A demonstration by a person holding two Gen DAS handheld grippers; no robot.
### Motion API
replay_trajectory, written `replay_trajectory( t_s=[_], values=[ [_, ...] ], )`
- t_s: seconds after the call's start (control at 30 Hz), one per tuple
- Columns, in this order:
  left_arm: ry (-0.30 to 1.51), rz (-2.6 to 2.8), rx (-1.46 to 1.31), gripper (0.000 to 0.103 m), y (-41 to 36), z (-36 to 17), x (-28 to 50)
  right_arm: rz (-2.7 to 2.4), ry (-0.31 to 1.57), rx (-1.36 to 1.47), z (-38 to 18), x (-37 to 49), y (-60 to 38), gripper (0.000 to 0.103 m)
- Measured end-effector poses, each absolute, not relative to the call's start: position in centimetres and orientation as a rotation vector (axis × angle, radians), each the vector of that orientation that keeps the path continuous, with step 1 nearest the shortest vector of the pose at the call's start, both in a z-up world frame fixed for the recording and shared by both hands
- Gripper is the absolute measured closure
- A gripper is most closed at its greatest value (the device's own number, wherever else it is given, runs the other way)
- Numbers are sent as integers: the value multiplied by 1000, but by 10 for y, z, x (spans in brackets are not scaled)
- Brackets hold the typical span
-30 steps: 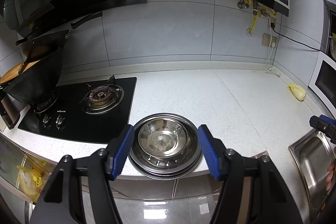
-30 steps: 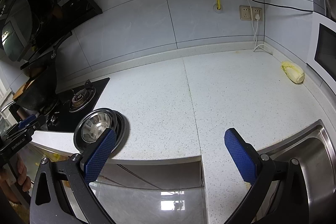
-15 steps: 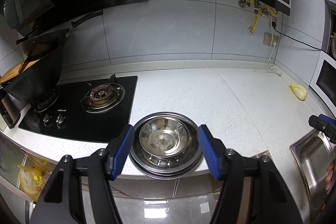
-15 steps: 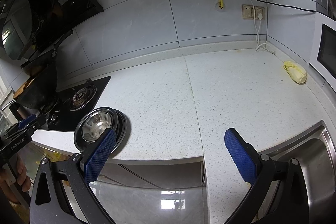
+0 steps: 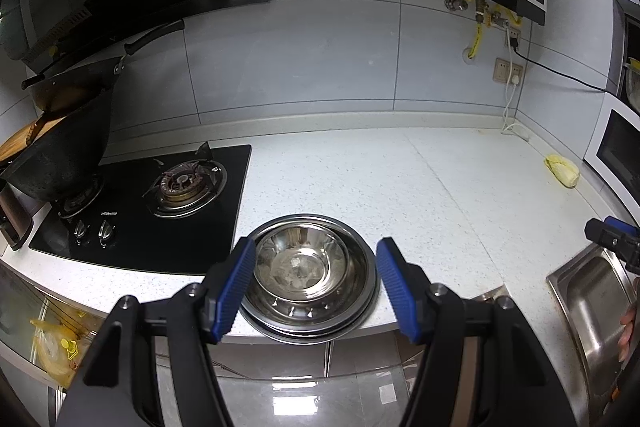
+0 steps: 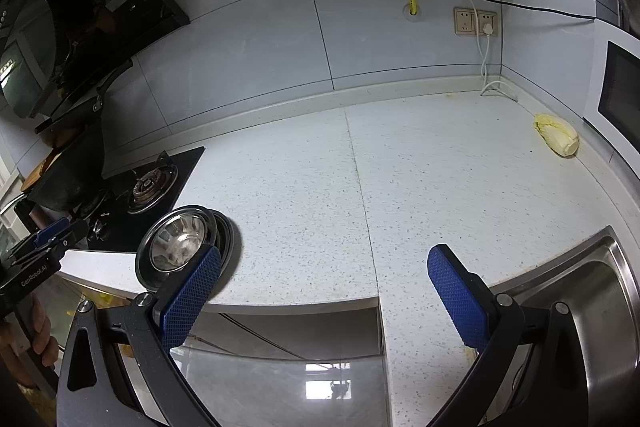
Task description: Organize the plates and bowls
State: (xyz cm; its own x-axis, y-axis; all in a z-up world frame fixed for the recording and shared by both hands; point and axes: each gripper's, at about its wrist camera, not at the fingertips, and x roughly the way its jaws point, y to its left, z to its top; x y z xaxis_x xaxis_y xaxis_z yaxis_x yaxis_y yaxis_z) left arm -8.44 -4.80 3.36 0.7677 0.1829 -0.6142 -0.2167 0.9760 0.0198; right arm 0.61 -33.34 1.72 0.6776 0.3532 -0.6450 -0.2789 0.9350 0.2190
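Item: stacked steel bowls (image 5: 308, 267) at the counter (image 5: 400, 187) front edge; we hold left gripper (image 5: 316, 285) and right gripper (image 6: 320, 291) spread, empty; a nudge could tip them off.

Both wrist views from counter's front edge, wallward, sharing bowl stack (image 5: 308, 271) (image 6: 180, 247).

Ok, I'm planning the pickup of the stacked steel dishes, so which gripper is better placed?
Left. The left gripper is open and lined up on the stacked steel dishes. The right gripper, also open, faces bare countertop, with the dishes off to its left.
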Motion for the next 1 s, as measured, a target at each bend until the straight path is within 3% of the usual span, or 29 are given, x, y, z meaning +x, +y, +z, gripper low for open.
replay_trajectory(
  t_s=[1.0],
  values=[
    [666, 216, -57, 42, -46, 32, -86, 369, 750, 94, 16, 7, -326, 1]
  ],
)
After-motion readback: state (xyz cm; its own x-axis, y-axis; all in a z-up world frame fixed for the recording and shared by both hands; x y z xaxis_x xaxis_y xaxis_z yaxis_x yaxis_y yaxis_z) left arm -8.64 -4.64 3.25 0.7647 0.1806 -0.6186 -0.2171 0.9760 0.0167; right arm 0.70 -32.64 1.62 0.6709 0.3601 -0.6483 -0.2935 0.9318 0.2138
